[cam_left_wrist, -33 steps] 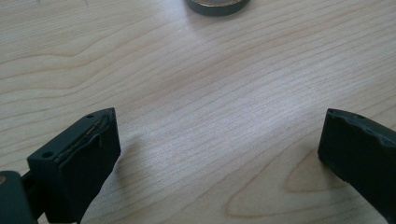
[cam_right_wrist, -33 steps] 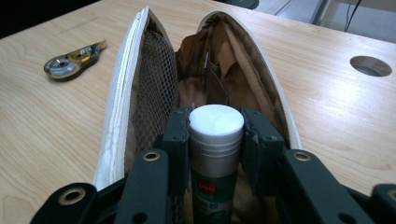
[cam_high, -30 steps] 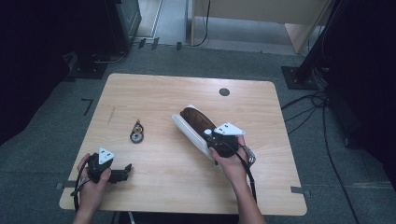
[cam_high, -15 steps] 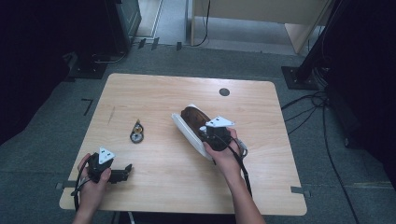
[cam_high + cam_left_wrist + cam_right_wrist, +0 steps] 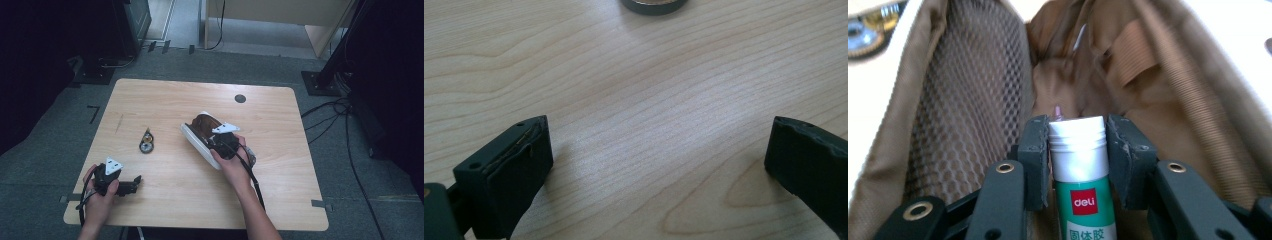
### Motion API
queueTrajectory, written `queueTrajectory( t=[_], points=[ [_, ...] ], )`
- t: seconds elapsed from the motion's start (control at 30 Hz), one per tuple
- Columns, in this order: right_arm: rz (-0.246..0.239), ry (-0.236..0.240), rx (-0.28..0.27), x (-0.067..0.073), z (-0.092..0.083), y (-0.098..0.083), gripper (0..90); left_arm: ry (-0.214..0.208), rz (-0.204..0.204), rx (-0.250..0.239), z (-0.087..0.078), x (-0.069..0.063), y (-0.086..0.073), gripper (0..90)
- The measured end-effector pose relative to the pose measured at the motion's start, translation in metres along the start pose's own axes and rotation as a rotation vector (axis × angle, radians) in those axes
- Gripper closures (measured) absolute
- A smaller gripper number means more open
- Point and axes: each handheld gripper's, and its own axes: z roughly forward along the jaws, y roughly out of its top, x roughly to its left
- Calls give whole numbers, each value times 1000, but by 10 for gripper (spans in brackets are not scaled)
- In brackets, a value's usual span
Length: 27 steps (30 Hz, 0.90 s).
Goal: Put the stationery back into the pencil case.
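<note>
An open pouch (image 5: 196, 131), white outside with a brown lining, lies near the middle of the table. My right gripper (image 5: 220, 141) reaches into its mouth. In the right gripper view the right gripper (image 5: 1078, 134) is shut on a glue stick (image 5: 1081, 172) with a white cap and a green label. The stick's cap end sits between the pouch's mesh wall (image 5: 973, 100) and its brown fabric side. My left gripper (image 5: 131, 184) rests near the table's front left corner. In the left gripper view the left gripper (image 5: 659, 145) stands wide open over bare wood.
A small round metal object (image 5: 146, 142) lies on the wood left of the pouch; its edge also shows at the top of the left gripper view (image 5: 654, 4). A dark round cable port (image 5: 240, 98) sits near the table's far edge. Cables and stands crowd the floor.
My right hand has moved left and away from me, carrying the glue stick further into the pouch's mouth. The left hand has stayed in place.
</note>
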Motion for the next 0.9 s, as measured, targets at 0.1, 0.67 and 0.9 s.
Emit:
queueTrajectory(
  t=[0.1,0.67,0.9],
  points=[
    [-6,-3,5,0,2,0,625,-1,-1,1,0,0,0,0],
    [-7,-26,-156,-1,-26,-1,596,26,-17,-4,0,1,1,0],
    [24,15,-262,-8,-49,-1,559,35,-45,-23,-1,2,3,0]
  ],
)
